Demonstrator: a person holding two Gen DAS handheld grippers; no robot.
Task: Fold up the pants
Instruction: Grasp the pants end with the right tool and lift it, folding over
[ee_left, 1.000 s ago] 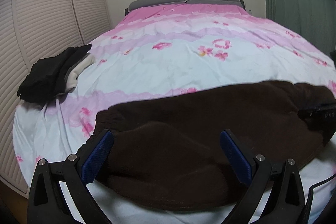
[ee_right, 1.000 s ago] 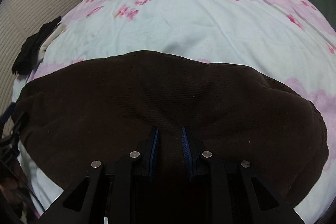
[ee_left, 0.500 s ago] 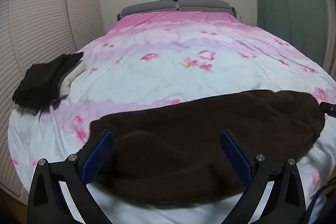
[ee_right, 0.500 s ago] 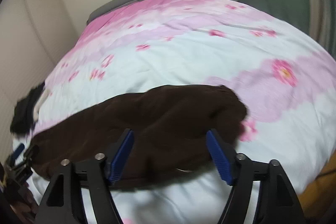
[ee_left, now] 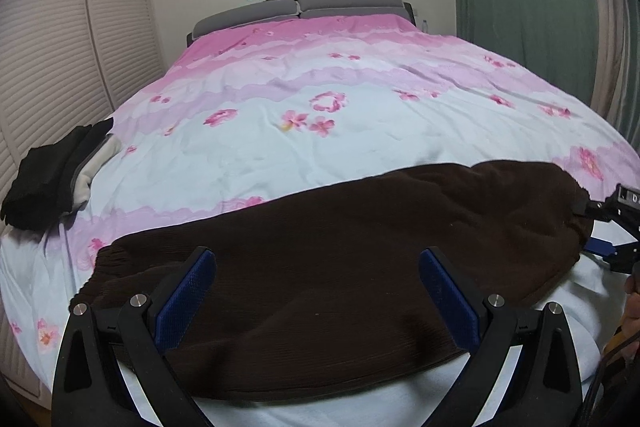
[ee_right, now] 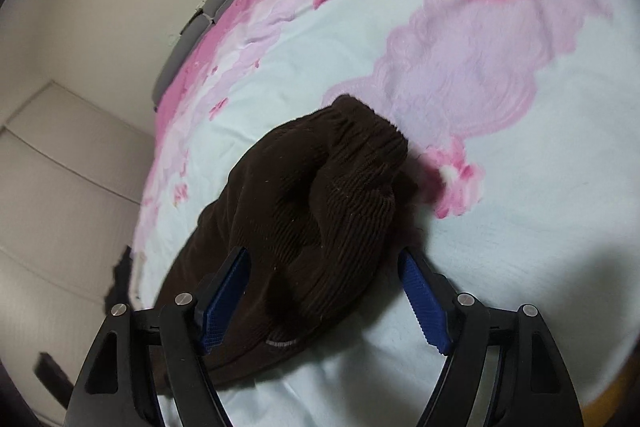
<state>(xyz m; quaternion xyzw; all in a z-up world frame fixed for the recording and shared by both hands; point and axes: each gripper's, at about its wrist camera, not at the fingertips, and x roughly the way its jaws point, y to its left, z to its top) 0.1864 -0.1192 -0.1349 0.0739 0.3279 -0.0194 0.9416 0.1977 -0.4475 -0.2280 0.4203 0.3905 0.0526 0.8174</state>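
Observation:
Dark brown corduroy pants [ee_left: 340,227] lie folded in a long band across the near end of the bed. My left gripper [ee_left: 316,259] hovers open over their near edge, towards the left half, with nothing between its blue pads. My right gripper [ee_right: 322,255] is open too, rolled to one side, its pads either side of the bunched right end of the pants [ee_right: 320,179] without pressing on it. The left wrist view also catches the right gripper [ee_left: 592,229] at that end of the pants.
The bed cover [ee_left: 320,131] is pale blue and pink with flowers. A pile of black and white clothes [ee_left: 56,175] sits at its left edge. Louvred closet doors [ee_left: 60,47] stand on the left, a green curtain [ee_left: 528,7] on the right. A hand [ee_left: 632,307] shows at the right edge.
The right gripper has opened, let go of the pants, rolled and shifted to their right end. The left gripper has drawn back, so the whole band of pants shows.

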